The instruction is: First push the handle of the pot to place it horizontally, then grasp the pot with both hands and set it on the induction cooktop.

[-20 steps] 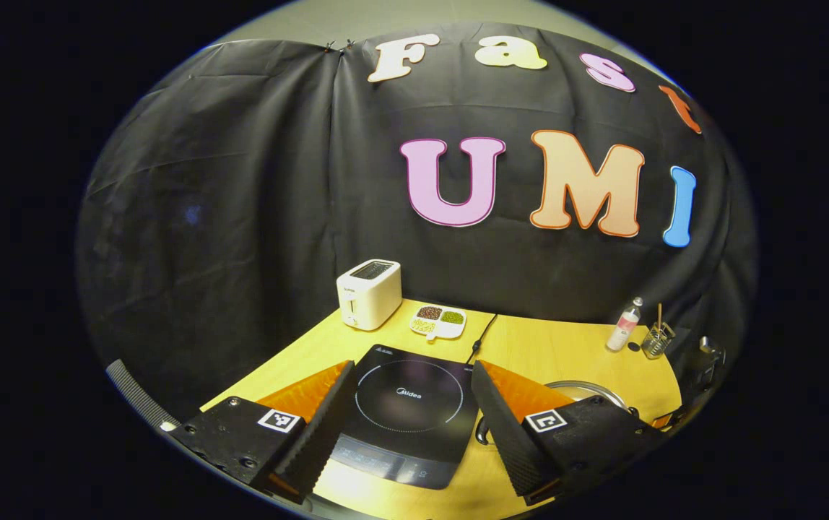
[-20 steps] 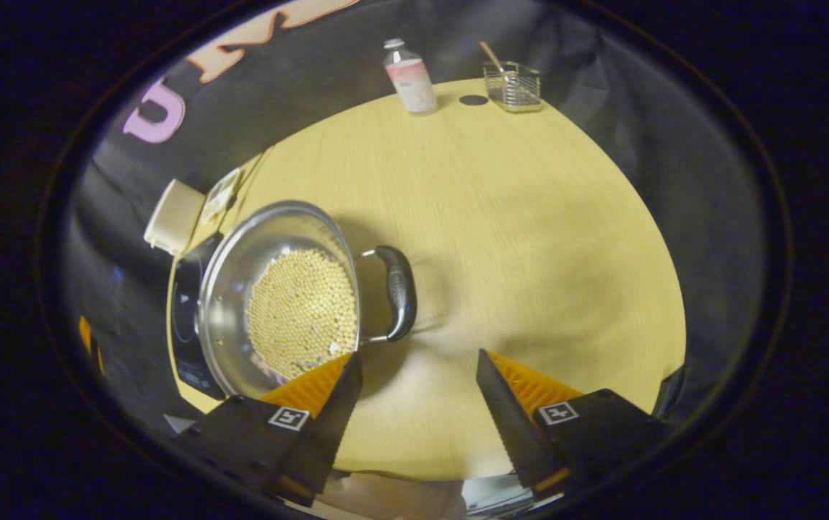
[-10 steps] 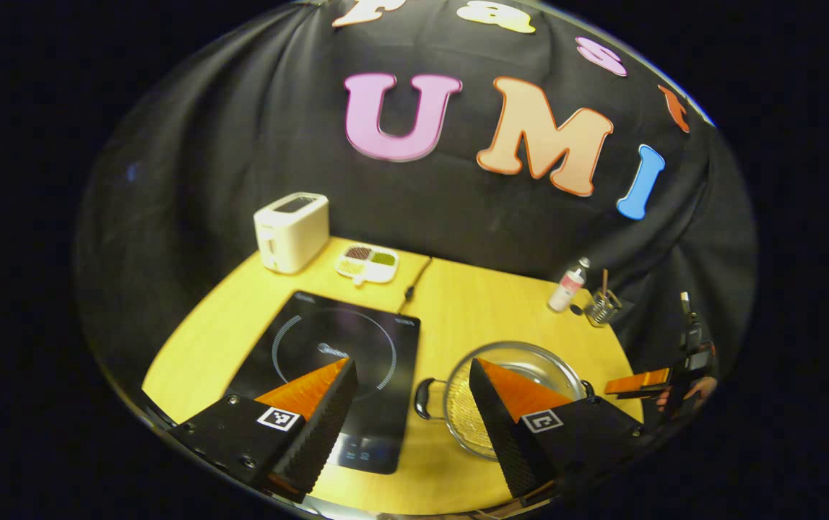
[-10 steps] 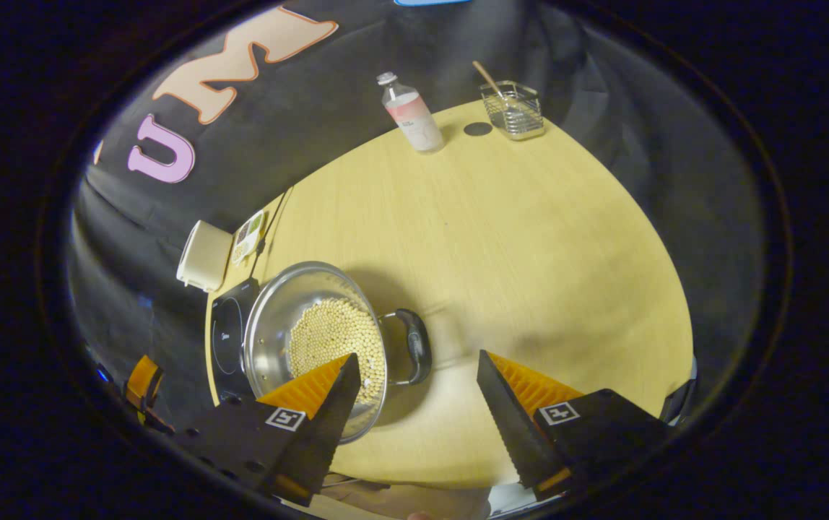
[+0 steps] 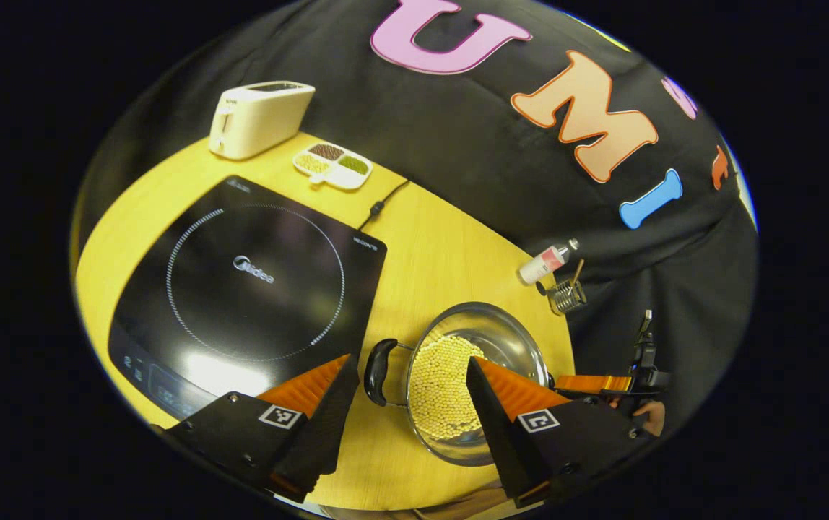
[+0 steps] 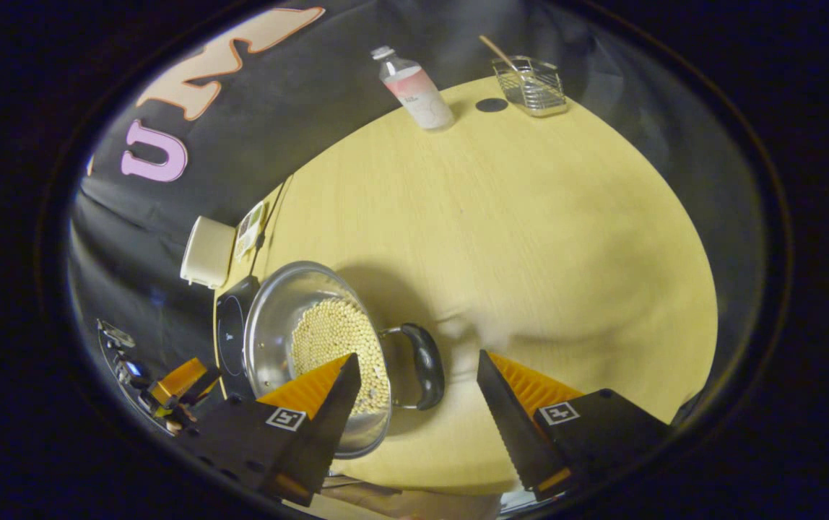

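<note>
Pot (image 5: pixel 487 339) of beans on table (image 5: pixel 436 245) beside cooktop (image 5: pixel 241 282), left gripper (image 5: pixel 409 383) and right gripper (image 6: pixel 418 379) both spread wide, hovering above its handles, gripping nothing

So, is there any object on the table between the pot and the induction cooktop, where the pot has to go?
Nothing visible. In the left gripper view the pot sits beside the induction cooktop, with bare table between them. The cooktop's glass is bare, and the toaster and snack tray stand behind it.

Table (image 6: pixel 530 238): pot (image 5: pixel 501 339) near front edge, cooktop (image 5: pixel 255 274) beside; toaster (image 5: pixel 259 119), dish (image 5: pixel 333 165), bottle (image 6: pixel 414 90), basket (image 6: pixel 534 87) at back edge.
</note>
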The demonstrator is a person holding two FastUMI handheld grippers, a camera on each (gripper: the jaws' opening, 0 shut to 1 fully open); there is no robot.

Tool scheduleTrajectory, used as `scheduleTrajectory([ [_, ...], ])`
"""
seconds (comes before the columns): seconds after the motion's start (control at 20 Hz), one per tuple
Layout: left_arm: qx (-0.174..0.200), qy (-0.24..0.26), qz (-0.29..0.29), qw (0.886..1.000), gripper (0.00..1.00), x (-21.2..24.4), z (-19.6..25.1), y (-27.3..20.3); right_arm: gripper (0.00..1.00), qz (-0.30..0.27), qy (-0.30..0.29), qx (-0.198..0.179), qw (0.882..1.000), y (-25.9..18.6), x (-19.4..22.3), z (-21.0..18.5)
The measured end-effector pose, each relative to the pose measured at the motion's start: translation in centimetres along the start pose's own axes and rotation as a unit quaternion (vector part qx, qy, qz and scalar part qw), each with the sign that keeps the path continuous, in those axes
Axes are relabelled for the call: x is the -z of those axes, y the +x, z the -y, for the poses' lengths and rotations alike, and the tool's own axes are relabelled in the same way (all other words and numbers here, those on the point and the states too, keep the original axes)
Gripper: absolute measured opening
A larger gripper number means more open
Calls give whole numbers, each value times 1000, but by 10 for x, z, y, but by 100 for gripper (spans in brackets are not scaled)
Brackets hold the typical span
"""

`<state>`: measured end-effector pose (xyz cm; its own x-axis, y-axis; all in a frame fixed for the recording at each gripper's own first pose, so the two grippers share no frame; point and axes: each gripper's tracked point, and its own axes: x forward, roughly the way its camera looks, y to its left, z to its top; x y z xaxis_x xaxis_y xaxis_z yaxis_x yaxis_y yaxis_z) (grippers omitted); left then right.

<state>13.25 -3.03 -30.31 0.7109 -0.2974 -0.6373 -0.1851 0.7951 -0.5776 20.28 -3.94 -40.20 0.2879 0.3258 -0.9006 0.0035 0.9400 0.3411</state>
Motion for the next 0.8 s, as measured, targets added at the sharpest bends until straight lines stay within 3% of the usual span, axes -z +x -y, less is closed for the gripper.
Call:
scheduleTrajectory([
  [0.05,-2,-6,-11,1000,93,2,-6,6,92,-3,0,-2,1000,3,-1,-1],
  [0.1,-5,-10,-19,1000,93,4,-12,12,100,-7,-2,-5,1000,6,1,-3],
  [0.6,3,-27,-52,998,90,13,-24,37,99,-43,-8,-14,999,34,6,-5],
  [0.65,5,-28,-55,998,94,15,-23,40,98,-48,-9,-15,999,37,6,-6],
  [0.7,5,-28,-57,998,81,15,-21,43,99,-51,-10,-16,999,39,9,-6],
  [0.8,10,-26,-62,998,82,17,-17,47,99,-55,-11,-19,998,43,10,-7],
])
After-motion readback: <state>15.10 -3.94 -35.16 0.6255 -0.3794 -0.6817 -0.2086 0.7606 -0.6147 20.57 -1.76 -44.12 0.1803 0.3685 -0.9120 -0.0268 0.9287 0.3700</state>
